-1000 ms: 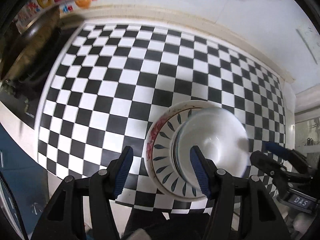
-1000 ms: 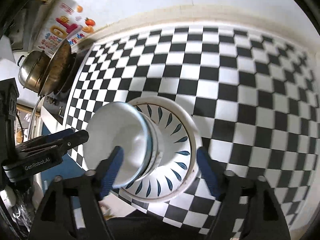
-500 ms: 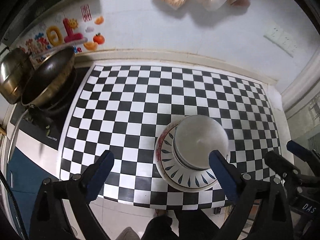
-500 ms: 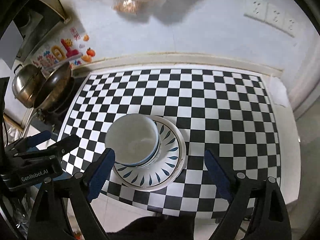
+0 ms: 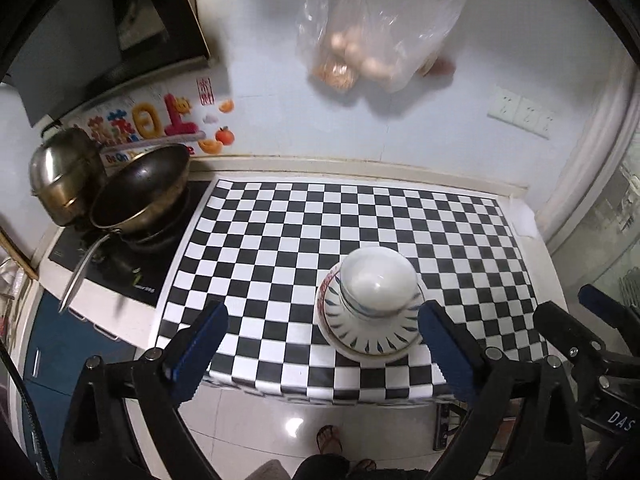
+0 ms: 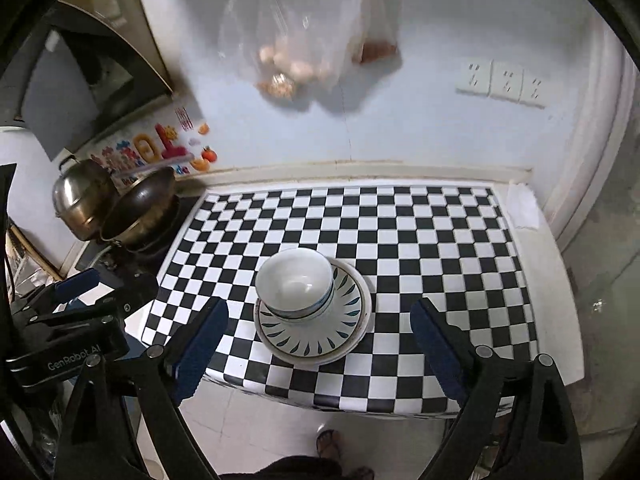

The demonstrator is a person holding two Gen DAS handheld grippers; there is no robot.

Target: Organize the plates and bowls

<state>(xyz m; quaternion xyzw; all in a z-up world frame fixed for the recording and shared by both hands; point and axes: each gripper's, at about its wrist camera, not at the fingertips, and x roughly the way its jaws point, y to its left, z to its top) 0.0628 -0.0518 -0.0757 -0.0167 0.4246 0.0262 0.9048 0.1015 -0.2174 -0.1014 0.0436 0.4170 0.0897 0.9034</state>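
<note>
A white bowl (image 5: 376, 280) with a blue rim line stands stacked on a white plate with blue leaf marks (image 5: 368, 340), near the front edge of the checkered counter (image 5: 280, 232). The bowl (image 6: 295, 283) and the plate (image 6: 316, 340) also show in the right wrist view. My left gripper (image 5: 320, 344) is open and empty, held high above and in front of the counter. My right gripper (image 6: 316, 340) is open and empty, also high and back from the stack. Another plate seems to lie under the leaf plate.
A dark wok (image 5: 140, 188) and a steel pot (image 5: 64, 176) sit on the stove at the left. A plastic bag of eggs (image 5: 368, 40) hangs on the wall. Wall sockets (image 6: 500, 80) are at the right. The floor and the person's sandaled feet (image 5: 328, 438) lie below.
Both grippers have pulled up and back from the stack, and their jaws have opened wider. The bowl stays on the plate.
</note>
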